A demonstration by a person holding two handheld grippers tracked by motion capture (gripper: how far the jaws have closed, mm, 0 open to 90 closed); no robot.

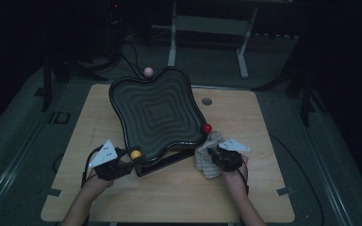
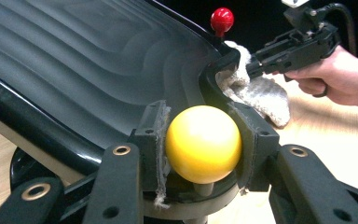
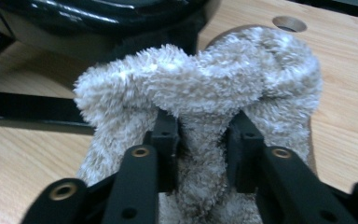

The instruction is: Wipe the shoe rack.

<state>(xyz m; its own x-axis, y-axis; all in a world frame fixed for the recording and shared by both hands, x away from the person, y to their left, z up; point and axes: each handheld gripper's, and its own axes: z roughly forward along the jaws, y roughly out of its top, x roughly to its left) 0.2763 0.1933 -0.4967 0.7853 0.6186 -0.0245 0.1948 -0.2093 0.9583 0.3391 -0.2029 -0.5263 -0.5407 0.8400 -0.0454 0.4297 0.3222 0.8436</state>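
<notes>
A black wavy tray (image 1: 158,113) stands tilted on the wooden table, with ball knobs at its corners. My left gripper (image 1: 129,157) is shut on the yellow ball (image 2: 203,143) at the near left corner, a pad on each side of it. A red ball (image 1: 207,128) tops the right corner and a pink ball (image 1: 148,71) the far corner. A fluffy beige cloth (image 3: 205,79) lies bunched against the tray's right edge, just below the red ball. My right gripper (image 3: 203,135) has a fold of that cloth between its pads, and the cloth drapes over the fingertips.
The table (image 1: 245,197) has a round hole (image 1: 207,101) to the right of the tray. A black stand bar (image 1: 169,162) runs under the tray's near edge. Dark floor, cables and a white frame (image 1: 207,28) lie beyond the table's far side.
</notes>
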